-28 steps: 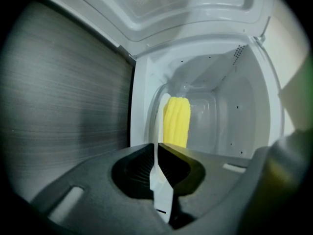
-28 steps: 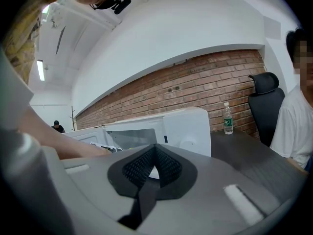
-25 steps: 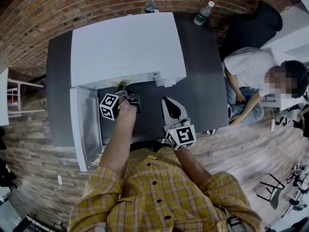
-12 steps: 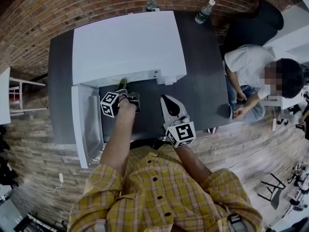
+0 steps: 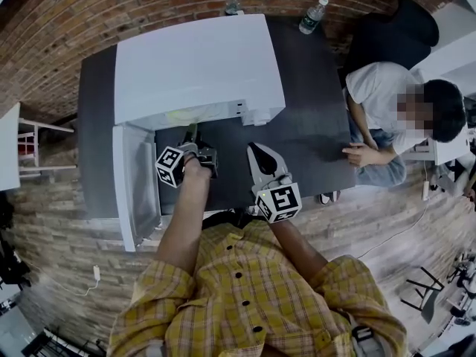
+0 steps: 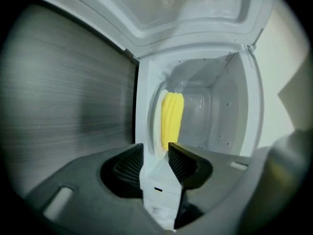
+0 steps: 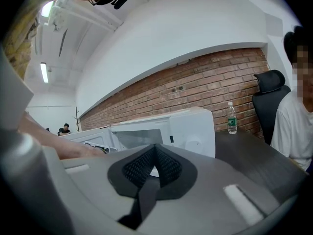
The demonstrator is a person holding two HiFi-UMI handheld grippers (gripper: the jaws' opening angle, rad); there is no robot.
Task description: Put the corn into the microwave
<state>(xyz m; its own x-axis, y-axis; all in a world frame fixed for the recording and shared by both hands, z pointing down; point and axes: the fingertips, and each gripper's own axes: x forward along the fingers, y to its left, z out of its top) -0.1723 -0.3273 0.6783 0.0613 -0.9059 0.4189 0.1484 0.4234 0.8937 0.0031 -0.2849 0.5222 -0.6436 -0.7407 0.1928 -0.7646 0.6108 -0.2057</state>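
The yellow corn lies inside the white microwave, on a pale plate against the cavity's left side. My left gripper sits just outside the opening and points in at it. Its jaws stand apart and have just been closing a little. Only the microwave's white sill shows between them, and the corn is beyond the tips, untouched. In the head view the left gripper is at the microwave's mouth, beside the door swung open to the left. My right gripper rests shut over the dark table, with nothing in it.
The microwave stands on a dark table against a brick wall. Two water bottles stand at the table's far edge. A seated person with a hand at the table's right side is in front of a black chair.
The left gripper has drawn back slightly from the microwave's mouth, leaving the corn inside. The right gripper has stayed put. The seated person's hand has shifted toward the table.
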